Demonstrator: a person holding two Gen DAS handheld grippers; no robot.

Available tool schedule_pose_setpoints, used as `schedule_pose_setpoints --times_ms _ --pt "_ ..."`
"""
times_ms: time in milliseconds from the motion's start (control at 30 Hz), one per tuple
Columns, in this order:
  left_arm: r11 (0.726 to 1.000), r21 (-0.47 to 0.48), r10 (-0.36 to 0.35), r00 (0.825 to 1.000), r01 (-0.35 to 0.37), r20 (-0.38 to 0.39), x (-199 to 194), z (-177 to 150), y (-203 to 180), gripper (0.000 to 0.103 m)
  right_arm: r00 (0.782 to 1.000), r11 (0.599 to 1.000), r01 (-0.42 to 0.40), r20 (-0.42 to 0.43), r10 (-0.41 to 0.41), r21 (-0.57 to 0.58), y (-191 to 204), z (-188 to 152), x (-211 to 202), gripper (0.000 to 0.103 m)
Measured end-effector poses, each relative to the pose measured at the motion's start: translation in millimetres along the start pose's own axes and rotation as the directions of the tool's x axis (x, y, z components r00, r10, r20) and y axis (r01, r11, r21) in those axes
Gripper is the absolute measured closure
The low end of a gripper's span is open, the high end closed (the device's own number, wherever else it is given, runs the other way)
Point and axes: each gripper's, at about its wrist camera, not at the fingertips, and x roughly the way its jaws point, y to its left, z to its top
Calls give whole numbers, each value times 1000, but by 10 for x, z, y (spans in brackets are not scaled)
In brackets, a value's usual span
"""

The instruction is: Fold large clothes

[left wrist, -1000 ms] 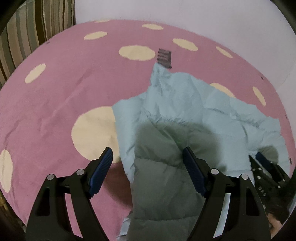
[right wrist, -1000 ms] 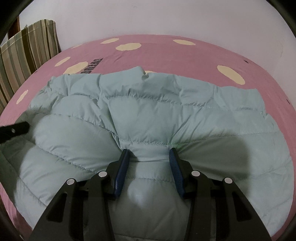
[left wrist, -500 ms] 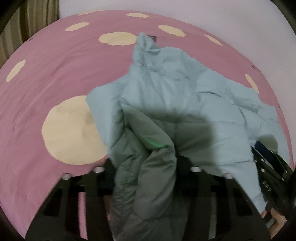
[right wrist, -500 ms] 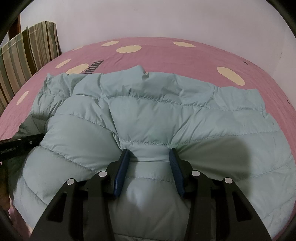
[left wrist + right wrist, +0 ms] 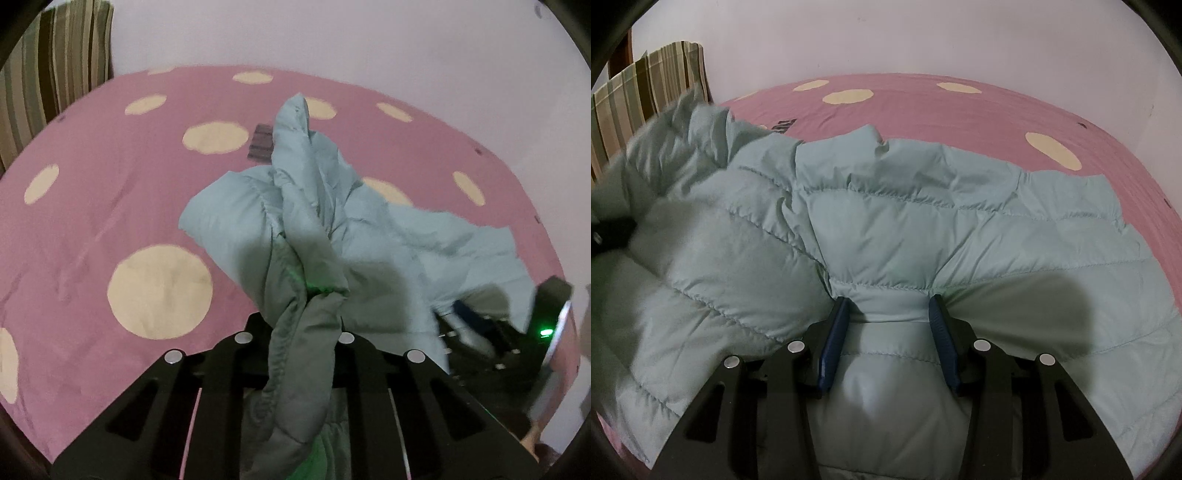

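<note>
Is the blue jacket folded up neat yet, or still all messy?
Still messy. The jacket lies spread over the bed, one end bunched and lifted by the left gripper, whose fingers are closing on it; the right gripper pinches the middle.

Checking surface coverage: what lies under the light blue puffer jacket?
The puffer jacket lies on a pink sheet with cream dots, visible around it. What the sheet looks like directly beneath is covered.

You see a pink bedspread (image 5: pixel 92 206) with cream spots, a striped cushion (image 5: pixel 55 74) at ten o'clock, and a pale wall (image 5: pixel 369 44) at twelve o'clock.
</note>
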Motion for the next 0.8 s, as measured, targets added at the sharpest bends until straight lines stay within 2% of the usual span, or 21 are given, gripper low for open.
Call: schedule_pose_setpoints --times_ms 133,300,600,800 --pt "999 35 -19 999 18 42 -247 90 -246 92 1000 1000 -7 8 7 -6 -13 10 -19 57" --pt "996 94 -9 997 2 81 -420 185 -610 92 999 999 -43 35 42 23 -155 47 -174 57" --pt "978 207 -6 994 -17 109 -469 252 -1409 92 992 993 13 122 -27 117 -889 -3 -736 57" --pt "955 296 5 996 -33 93 -262 143 -1999 92 990 979 34 124 -59 199 -1399 -183 -935 57"
